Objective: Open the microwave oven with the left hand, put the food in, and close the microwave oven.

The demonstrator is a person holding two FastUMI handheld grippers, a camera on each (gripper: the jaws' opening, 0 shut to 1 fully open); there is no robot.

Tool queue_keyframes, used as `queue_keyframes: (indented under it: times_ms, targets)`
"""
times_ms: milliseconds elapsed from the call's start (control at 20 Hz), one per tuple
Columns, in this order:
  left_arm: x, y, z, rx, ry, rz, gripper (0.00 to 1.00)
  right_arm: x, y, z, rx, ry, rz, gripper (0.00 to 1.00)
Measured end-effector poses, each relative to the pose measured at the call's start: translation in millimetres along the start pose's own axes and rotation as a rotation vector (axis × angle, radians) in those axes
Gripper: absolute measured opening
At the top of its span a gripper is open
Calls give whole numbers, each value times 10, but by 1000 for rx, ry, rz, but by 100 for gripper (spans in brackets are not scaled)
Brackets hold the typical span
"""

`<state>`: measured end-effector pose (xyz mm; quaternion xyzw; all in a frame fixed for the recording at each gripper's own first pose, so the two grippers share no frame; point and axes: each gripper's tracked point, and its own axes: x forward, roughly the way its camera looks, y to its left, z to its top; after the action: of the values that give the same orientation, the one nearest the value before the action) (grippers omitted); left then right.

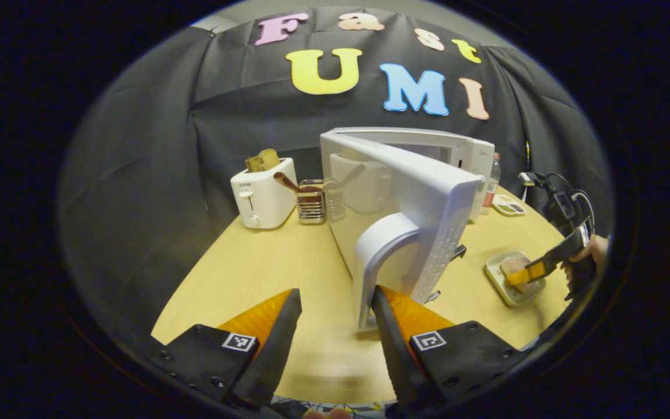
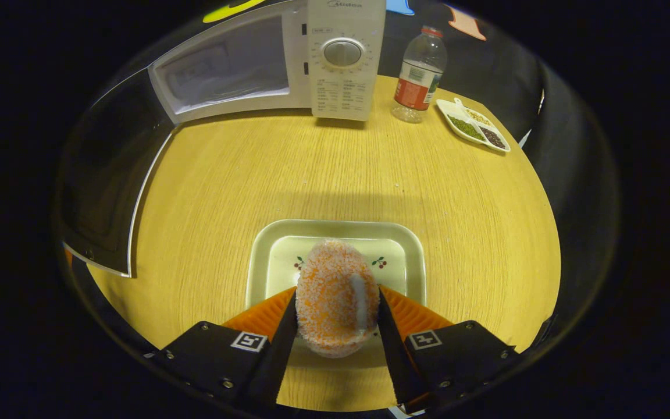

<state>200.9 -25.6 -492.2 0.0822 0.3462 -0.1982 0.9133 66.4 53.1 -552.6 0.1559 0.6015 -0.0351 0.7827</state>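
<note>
The microwave oven (image 1: 416,174) stands at the back of the round wooden tabletop (image 1: 288,262), its door (image 1: 428,221) swung wide open so that the cavity (image 2: 224,70) shows in the right gripper view, with the control panel and dial (image 2: 344,55) just to the right of it. In the left gripper view the door's curved handle (image 1: 378,250) sits close ahead of the left tongs (image 1: 335,308), whose fingers are spread apart and grip nothing; the right-hand fingertip lies just beside the foot of the handle, though contact cannot be told. Left of the oven stand a white toaster (image 1: 262,195) with bread in its slots and a small metal rack (image 1: 312,201) holding a brown utensil. To the oven's right are a plastic bottle (image 2: 419,75) and a divided dish (image 2: 474,125) of grains. Nearer the tabletop's front edge lies a pale rectangular tray (image 2: 335,244). The food (image 2: 335,297), a rounded orange-speckled crumbed piece, sits over the near part of this tray, clasped on both sides by the right tongs (image 2: 336,317). In the left gripper view the same tongs, held by a hand (image 1: 594,250), reach over the tray at far right.
</note>
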Motion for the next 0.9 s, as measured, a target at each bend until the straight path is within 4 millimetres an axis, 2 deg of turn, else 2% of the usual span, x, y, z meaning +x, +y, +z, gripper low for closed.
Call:
queue_keyframes:
  times_ms: [100,250,350,600,900]
  targets:
    - [-109,32,34,5,-8,6,84,-56,-3,12,14,-23,-6,65]
    - [-324,66,93,0,-23,16,83,-203,98,111,57,-56,48,64]
    - [-469,38,184,-13,-39,11,83,-325,194,244,88,-98,83,64]
    - [-768,-29,517,-46,-80,-14,82,-601,622,742,208,-206,195,64]
    - [-1126,79,870,-36,-143,-30,82,-718,1232,1363,324,-290,309,64]
